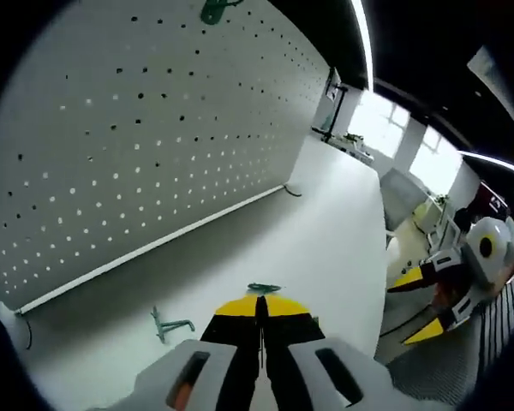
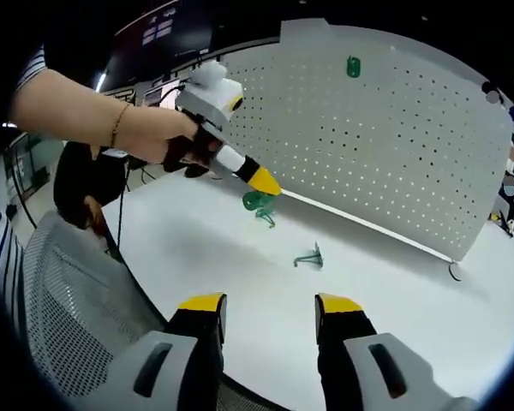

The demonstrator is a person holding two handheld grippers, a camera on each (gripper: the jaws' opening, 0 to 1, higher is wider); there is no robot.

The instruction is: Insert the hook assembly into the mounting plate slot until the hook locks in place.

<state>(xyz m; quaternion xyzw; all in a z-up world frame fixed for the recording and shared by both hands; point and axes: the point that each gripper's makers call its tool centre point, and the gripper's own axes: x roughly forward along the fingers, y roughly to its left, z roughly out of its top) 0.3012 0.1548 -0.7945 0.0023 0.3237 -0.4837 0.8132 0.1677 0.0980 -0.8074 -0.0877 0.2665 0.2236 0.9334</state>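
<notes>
1. The left hand-held gripper [image 1: 259, 310] has its yellow-tipped jaws pressed together on a green hook [image 1: 263, 288], which juts out just past the tips. In the right gripper view the same gripper [image 2: 265, 183] is held in a person's hand [image 2: 154, 137] above the white surface [image 2: 240, 274], with the hook [image 2: 257, 203] hanging from its tip.
2. A second green hook [image 1: 170, 324] lies loose on the surface [image 1: 325, 231], near the left hand-held gripper's tip; in the right gripper view it [image 2: 310, 256] lies between that gripper and the right one.
3. The right hand-held gripper [image 2: 269, 310] has its jaws spread wide apart with nothing between them, low over the near edge of the surface. In the left gripper view it [image 1: 420, 300] shows at the right side, beyond the surface's edge.
4. A white pegboard [image 1: 154, 128] stands upright at the back of the surface, and a green piece [image 1: 216, 10] sits on it near its top; in the right gripper view the board [image 2: 394, 137] carries that piece [image 2: 353, 66] high up.
5. A mesh chair back [image 2: 68, 317] stands beside the surface in the right gripper view.
</notes>
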